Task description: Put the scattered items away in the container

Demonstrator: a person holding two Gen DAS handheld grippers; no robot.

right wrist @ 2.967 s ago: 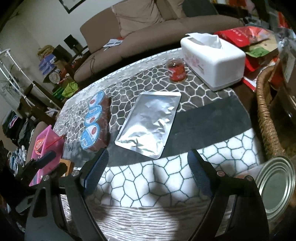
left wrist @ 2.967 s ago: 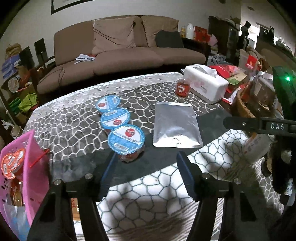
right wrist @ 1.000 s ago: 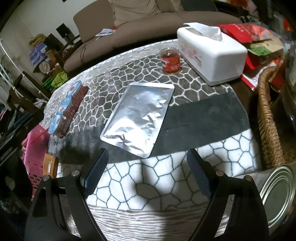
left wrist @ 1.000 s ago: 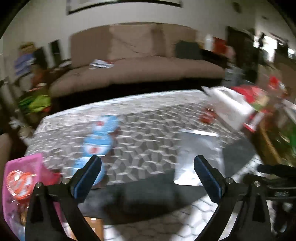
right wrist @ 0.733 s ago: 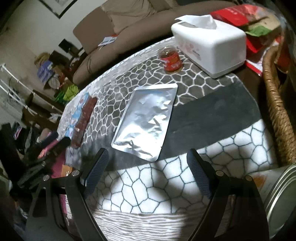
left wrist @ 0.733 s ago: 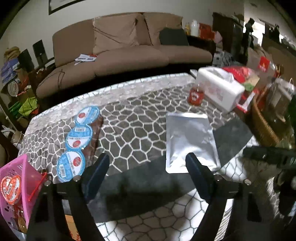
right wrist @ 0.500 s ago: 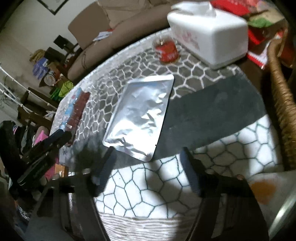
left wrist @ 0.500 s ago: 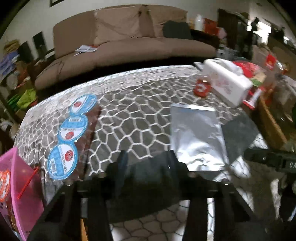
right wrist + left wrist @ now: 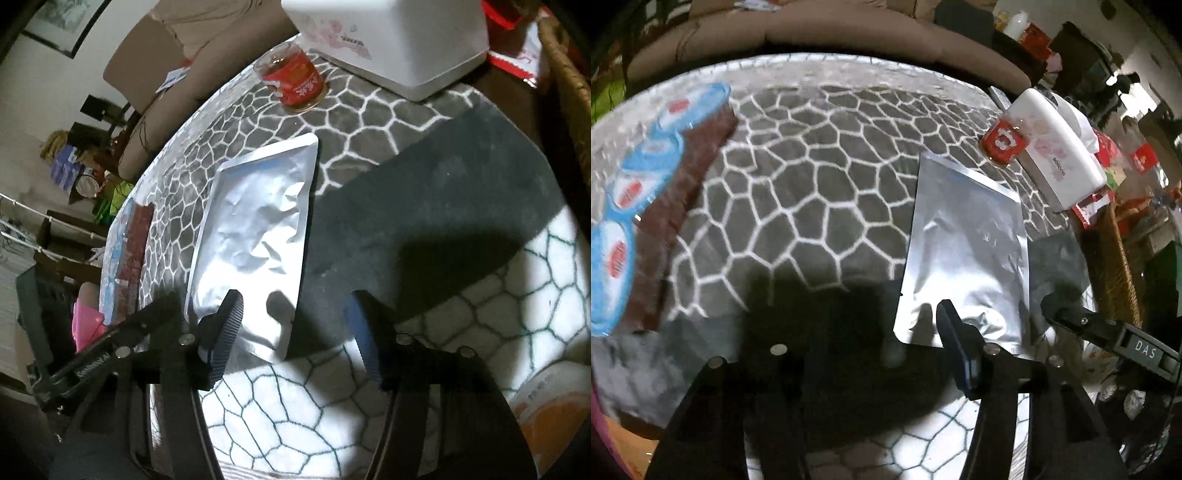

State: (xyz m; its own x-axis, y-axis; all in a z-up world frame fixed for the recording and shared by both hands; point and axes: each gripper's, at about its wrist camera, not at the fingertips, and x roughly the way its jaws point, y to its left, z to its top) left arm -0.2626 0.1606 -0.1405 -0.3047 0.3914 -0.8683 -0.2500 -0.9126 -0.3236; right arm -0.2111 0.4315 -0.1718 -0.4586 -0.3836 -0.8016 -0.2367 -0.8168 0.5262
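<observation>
In the left wrist view, your left gripper [image 9: 886,343] hangs low over the worktop [image 9: 820,192], which carries a grey cloth with a white web pattern. Only the right finger [image 9: 955,347] shows clearly; the other one is lost in dark shadow, so I cannot tell how far this gripper is open. The finger tip lies over the near edge of the silver foil pouch [image 9: 964,251], which is flat on the cloth. At the far left is the row of blue-lidded cups [image 9: 635,177]. Behind the pouch stands a small red jar [image 9: 1003,142], just beside the white tissue box [image 9: 1060,147]. Your right gripper [image 9: 1108,336] shows at the right edge.

In the right wrist view, your right gripper [image 9: 291,325] is wide open and holds nothing. Its left finger [image 9: 225,332] is over the near corner of the foil pouch [image 9: 255,236]; the right finger [image 9: 364,336] is over the dark band of the cloth. The red jar [image 9: 293,79] stands beyond the pouch, near the tissue box [image 9: 388,40]. The cups [image 9: 122,251] lie at the left, and a part of the pink basket [image 9: 86,321] shows below them. Your left gripper [image 9: 122,347] reaches in from the left.
</observation>
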